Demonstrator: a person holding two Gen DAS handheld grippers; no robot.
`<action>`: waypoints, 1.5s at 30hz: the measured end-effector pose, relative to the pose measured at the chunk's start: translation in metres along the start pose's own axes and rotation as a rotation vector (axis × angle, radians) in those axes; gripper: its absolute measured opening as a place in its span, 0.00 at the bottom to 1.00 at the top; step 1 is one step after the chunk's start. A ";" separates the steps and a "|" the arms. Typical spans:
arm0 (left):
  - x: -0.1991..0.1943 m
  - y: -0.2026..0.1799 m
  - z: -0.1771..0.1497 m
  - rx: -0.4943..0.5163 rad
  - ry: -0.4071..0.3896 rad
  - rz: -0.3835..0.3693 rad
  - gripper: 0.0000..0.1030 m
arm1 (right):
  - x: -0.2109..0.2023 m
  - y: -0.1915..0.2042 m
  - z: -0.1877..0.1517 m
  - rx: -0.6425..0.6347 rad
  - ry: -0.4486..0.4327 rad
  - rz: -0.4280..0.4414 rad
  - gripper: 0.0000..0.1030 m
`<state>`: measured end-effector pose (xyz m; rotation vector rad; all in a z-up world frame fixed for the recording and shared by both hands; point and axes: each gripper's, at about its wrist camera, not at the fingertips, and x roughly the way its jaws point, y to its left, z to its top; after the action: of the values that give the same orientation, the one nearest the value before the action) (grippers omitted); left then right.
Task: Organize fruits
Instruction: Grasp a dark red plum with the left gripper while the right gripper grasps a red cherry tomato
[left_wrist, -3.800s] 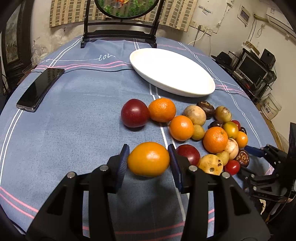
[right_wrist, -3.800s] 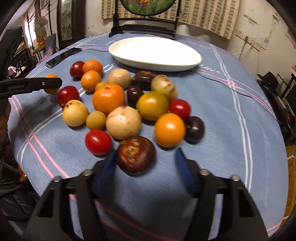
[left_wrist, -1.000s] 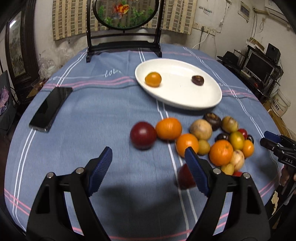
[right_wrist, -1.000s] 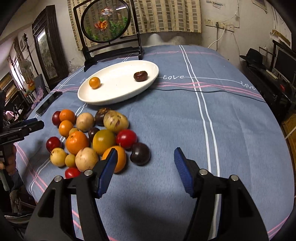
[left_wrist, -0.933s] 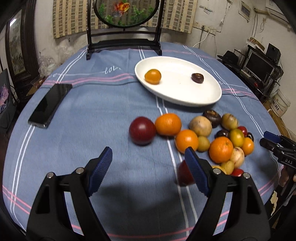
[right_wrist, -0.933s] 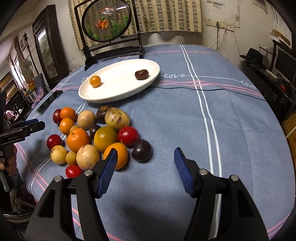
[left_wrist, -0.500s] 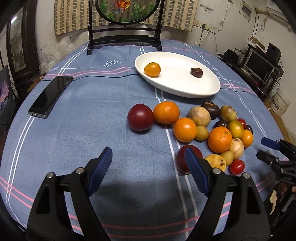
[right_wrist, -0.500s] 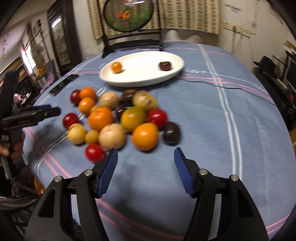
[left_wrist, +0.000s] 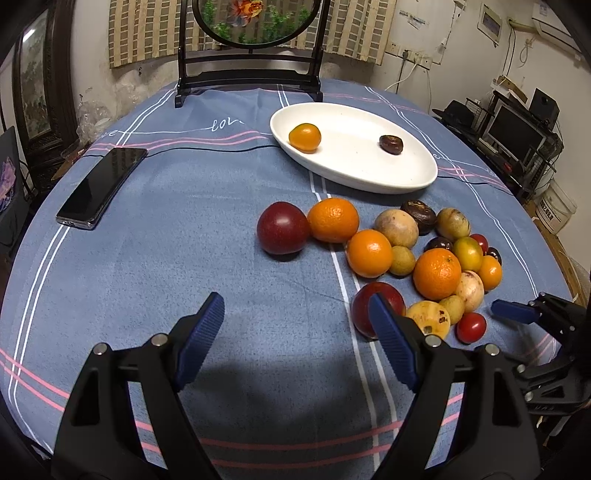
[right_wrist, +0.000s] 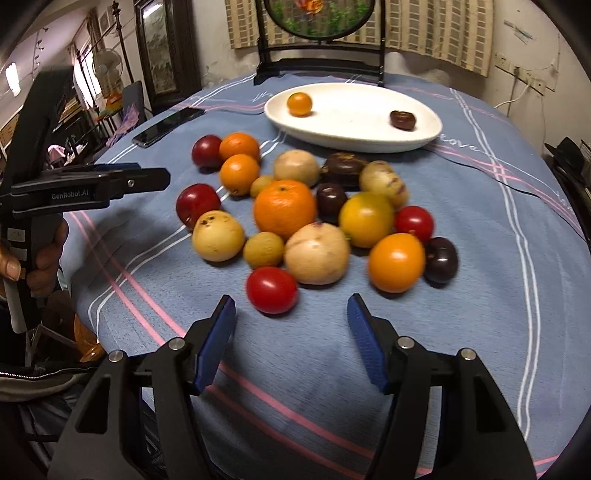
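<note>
A white oval plate (left_wrist: 406, 181) (right_wrist: 424, 136) at the back of the table holds a small orange fruit (left_wrist: 304, 137) (right_wrist: 299, 104) and a dark brown fruit (left_wrist: 391, 144) (right_wrist: 402, 120). Several mixed fruits lie in a cluster in front of it. My left gripper (left_wrist: 297, 347) is open and empty, with a dark red fruit (left_wrist: 364, 306) just behind its right finger. My right gripper (right_wrist: 291, 339) is open and empty, just short of a red tomato (right_wrist: 272, 290).
A black phone (left_wrist: 101, 182) (right_wrist: 168, 126) lies at the table's left. A framed round fish screen (left_wrist: 251, 44) stands at the far edge. The blue striped cloth (left_wrist: 147, 258) covers the round table. A desk with a monitor (left_wrist: 517, 133) stands to the right.
Both grippers have drawn back from the plate and dropped toward the fruit cluster. The right gripper has swung left and now faces the red tomato. Both stay open.
</note>
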<state>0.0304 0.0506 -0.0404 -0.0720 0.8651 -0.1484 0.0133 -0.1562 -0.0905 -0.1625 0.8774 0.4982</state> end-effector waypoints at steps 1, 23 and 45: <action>0.000 0.000 0.000 0.000 0.000 -0.001 0.80 | 0.002 0.002 0.001 -0.002 0.005 0.001 0.56; 0.005 -0.027 -0.019 0.131 0.050 -0.009 0.80 | -0.005 -0.014 -0.013 0.037 -0.023 -0.045 0.30; 0.044 -0.051 -0.007 0.220 0.082 -0.085 0.39 | -0.012 -0.021 -0.011 0.039 -0.033 -0.043 0.30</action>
<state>0.0474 -0.0070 -0.0717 0.1036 0.9226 -0.3266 0.0094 -0.1821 -0.0890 -0.1368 0.8488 0.4423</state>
